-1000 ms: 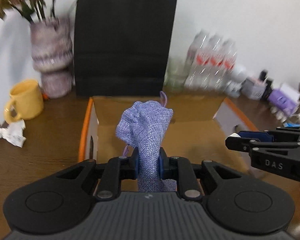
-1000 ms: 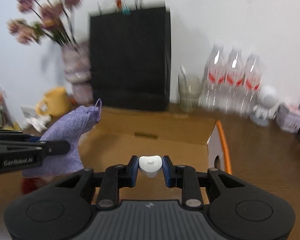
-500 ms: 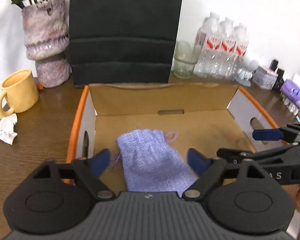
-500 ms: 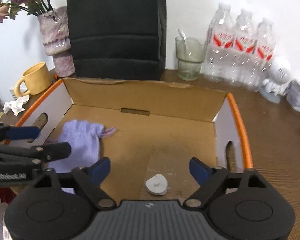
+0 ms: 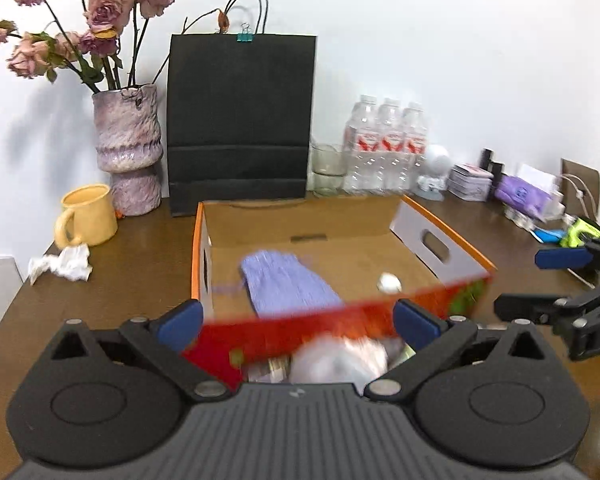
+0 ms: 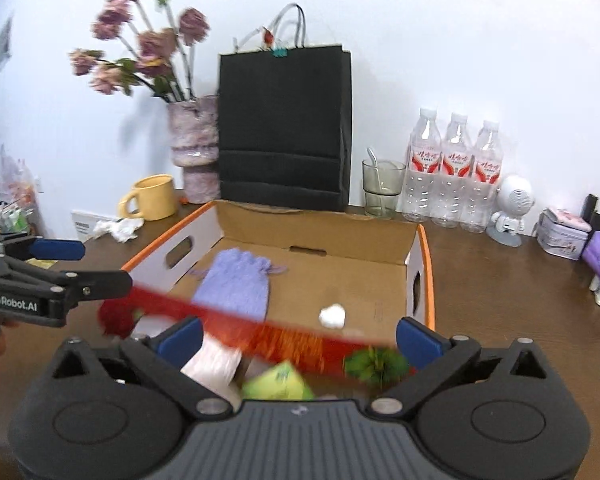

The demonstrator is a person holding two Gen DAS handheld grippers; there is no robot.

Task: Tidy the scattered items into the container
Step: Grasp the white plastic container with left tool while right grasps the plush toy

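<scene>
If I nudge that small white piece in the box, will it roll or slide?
The white piece looks rounded and lumpy, so it would likely tumble a bit, not roll far. It seems small and light, so a nudge may skid it over the cardboard box floor. The purple pouch beside it lies apart and probably won't block it.

Home desk or living-room setup. Brown wooden table [image 5: 140, 264] against a white wall, with a vase of dried roses [image 5: 126, 148], yellow mug [image 5: 88, 216] and water bottles [image 5: 384, 148] along its back edge. Black paper bag [image 5: 240, 120] there too.
</scene>
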